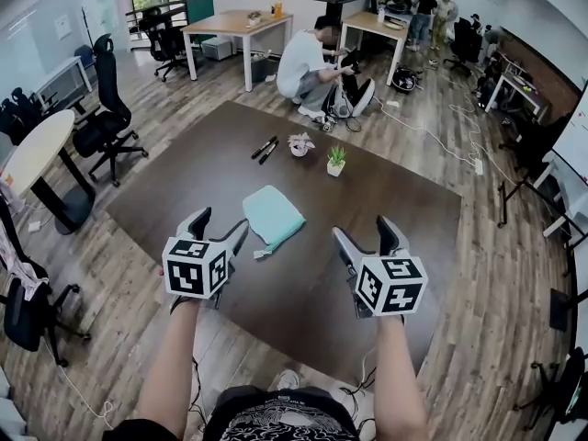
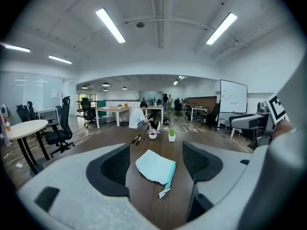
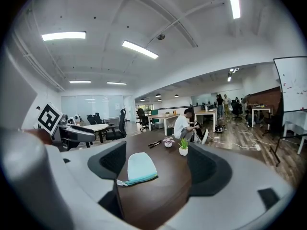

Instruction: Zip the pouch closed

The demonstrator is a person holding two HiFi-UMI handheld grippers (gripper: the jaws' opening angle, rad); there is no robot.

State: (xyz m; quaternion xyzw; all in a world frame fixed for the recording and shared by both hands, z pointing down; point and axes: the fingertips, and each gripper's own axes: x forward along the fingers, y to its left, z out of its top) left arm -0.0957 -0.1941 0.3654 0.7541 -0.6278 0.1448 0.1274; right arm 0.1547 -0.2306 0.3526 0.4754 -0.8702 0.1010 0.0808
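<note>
A light teal pouch [image 1: 273, 217] lies flat on the dark brown table [image 1: 404, 219], its zipper edge toward me and its pull tab [image 1: 261, 254] sticking out at the near corner. The left gripper view shows the pouch [image 2: 156, 167] between the jaws but farther off, the tab [image 2: 164, 192] nearest. In the right gripper view the pouch [image 3: 140, 168] lies ahead to the left. My left gripper [image 1: 220, 229] is open, just left of the pouch. My right gripper [image 1: 365, 237] is open, to the pouch's right. Neither touches it.
Two black markers [image 1: 265, 148], a small white pot with a pinkish plant [image 1: 299, 144] and a small green potted plant [image 1: 336, 160] stand at the table's far side. A person [image 1: 308, 63] crouches on the floor beyond. Office chairs [image 1: 108, 118] and a round table [image 1: 35, 151] stand left.
</note>
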